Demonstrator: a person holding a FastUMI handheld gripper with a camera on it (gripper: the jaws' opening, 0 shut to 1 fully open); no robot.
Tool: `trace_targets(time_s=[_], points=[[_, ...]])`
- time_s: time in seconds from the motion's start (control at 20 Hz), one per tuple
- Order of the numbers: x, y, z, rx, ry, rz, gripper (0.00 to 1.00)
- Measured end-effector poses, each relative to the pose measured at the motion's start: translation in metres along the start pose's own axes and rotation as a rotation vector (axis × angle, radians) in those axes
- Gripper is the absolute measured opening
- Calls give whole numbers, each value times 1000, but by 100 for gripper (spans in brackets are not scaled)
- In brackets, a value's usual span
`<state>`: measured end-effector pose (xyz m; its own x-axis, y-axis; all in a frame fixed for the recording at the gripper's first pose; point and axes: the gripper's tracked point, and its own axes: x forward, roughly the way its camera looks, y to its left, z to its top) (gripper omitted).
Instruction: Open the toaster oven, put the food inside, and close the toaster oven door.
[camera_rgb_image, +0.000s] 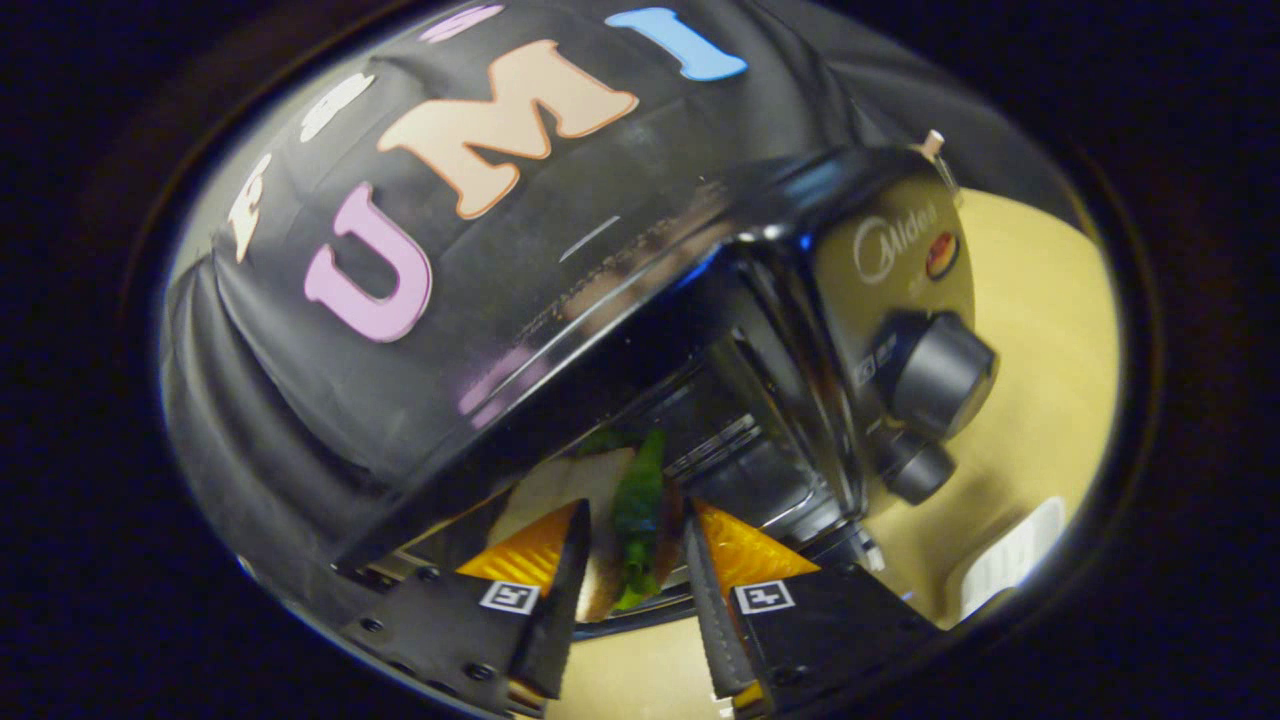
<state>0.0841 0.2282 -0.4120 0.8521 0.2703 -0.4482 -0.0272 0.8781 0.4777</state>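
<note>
A sandwich (622, 535) of pale bread with green lettuce stands on edge between my fingers, and the gripper (638, 506) is shut on it, one finger on each bread face. Its far end reaches into the open mouth of the toaster oven (700, 290), a glossy black box that looks tilted in this view. The wire rack and metal walls of the oven cavity (745, 450) lie just beyond the fingertips. A dark strip just under the sandwich may be the lowered door's edge; the rest of the door is hidden behind my fingers.
Right of the cavity is the oven's control panel (900, 250) with a red light and two dark knobs (940, 375), (915, 465). The oven stands on a light wooden table (1040, 400). A white object (1010, 565) lies on the table right of the fingers.
</note>
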Motion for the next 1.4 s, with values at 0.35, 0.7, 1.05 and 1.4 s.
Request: trace_targets(time_s=[0.35, 0.7, 1.05, 1.4], points=[[-42, -7, 29, -184, -33, -46, 97], [-108, -24, 37, -206, 15, -83, 98], [-165, -54, -36, -243, 201, -81, 99], [-176, -81, -114, -310, 414, -63, 99]])
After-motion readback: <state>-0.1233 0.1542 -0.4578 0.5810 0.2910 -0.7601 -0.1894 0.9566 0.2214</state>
